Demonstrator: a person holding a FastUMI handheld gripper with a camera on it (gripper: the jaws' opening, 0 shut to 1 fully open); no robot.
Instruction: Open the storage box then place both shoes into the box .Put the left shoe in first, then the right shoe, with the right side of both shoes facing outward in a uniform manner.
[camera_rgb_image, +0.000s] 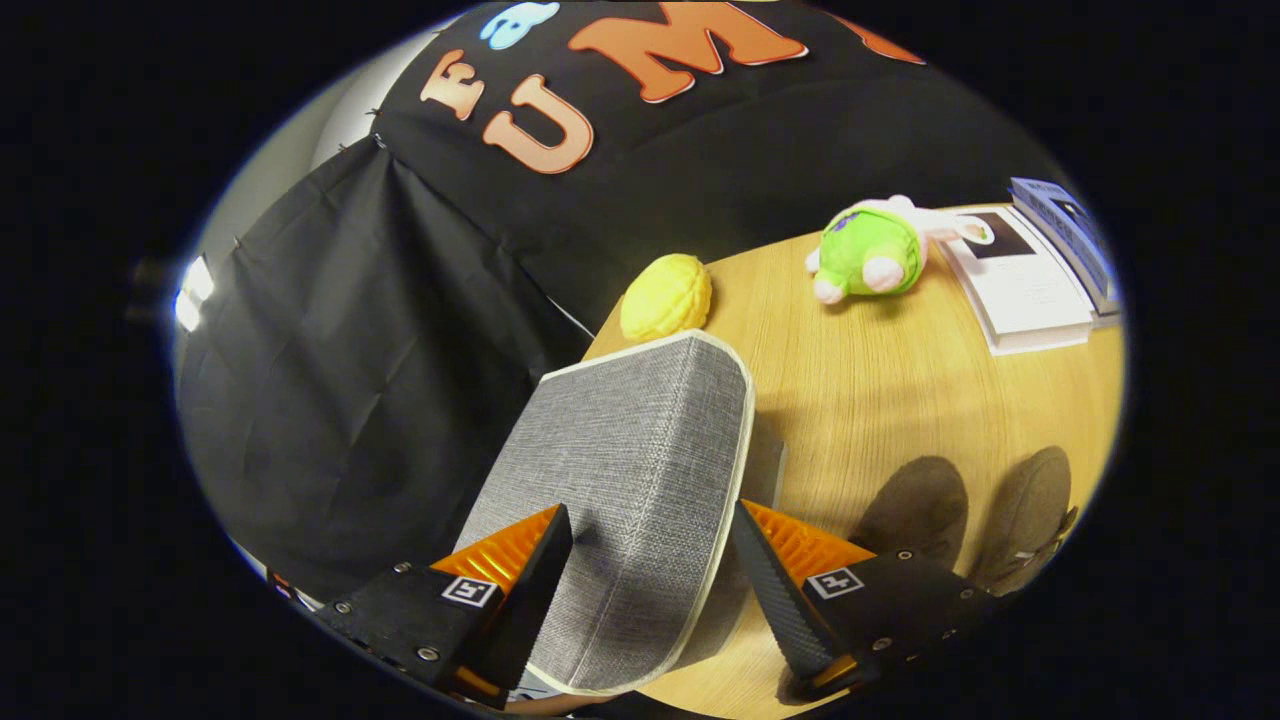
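Nearest to the camera was the gripper (650, 555), with its two fingers spread apart on either side of the grey storage box (625, 480). Each finger stood close to a side of the box, but it was hard to tell whether they really pressed on it. The box was of grey woven fabric with a pale trim along its edge, and its lid looked closed. Its long axis ran away from the fingers, toward the yellow toy (667, 296) that sat just beyond its far end. The near end of the box was cut off below the fingers, and the side behind the right finger was partly hidden.

To the right of the box, near the right finger, the two shoes (965, 515) lay side by side on the wooden table (880, 390). They were dark brown, and their rounded ends pointed away from the camera. Their near parts were covered by the finger and cut off, so I could not tell left shoe from right shoe.

Farther beyond the box and to its right, a green and pink plush toy (870, 255) lay on the table. Well to the right of it rested a white booklet (1020, 285), with a second one beside it, only partly seen
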